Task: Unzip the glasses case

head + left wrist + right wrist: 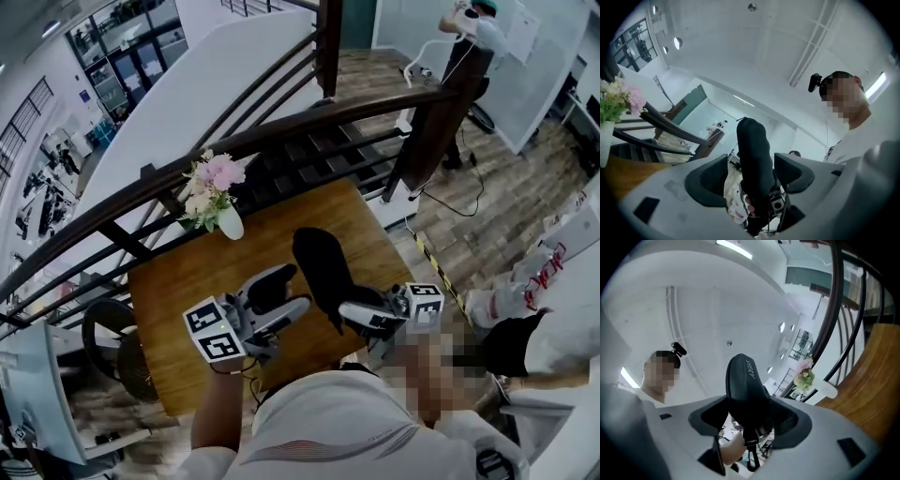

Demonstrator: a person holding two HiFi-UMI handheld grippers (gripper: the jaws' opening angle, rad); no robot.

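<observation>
The black glasses case (pixel 322 265) is held up above the wooden table (pixel 178 281), standing nearly on end. My right gripper (pixel 354 313) is shut on its lower end; in the right gripper view the case (pixel 745 385) fills the space between both pads and its zipper pull (pixel 750 447) dangles below. My left gripper (pixel 284 292) sits just left of the case with its jaws open. In the left gripper view the case (pixel 754 154) rises between the spread fingers (pixel 710 180), with a gap on the left side.
A white vase of pink flowers (pixel 216 195) stands at the table's far left corner. A dark curved stair railing (pixel 281 131) runs behind the table. A round black chair (pixel 108 339) is at the left. A person (pixel 469 56) stands far back right.
</observation>
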